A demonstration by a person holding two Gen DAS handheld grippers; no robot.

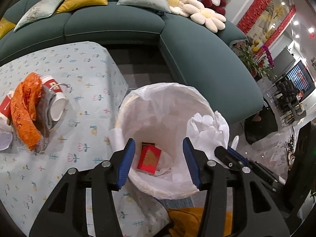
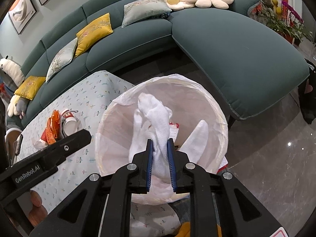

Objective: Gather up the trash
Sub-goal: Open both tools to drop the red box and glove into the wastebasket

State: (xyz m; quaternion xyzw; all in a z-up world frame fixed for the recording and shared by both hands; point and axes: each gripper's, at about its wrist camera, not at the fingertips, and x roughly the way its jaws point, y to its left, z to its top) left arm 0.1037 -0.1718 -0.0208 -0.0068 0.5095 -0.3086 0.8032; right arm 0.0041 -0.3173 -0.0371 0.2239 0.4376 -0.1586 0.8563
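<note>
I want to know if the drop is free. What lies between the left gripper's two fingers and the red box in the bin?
Nothing: in the left wrist view the left gripper stands open over the bin, and the red box shows unobstructed on the liner.

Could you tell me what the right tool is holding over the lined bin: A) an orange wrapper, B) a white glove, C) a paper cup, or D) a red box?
B: in the right wrist view the right tool pinches a white glove above the bin, while the red box lies at the bottom.
</note>
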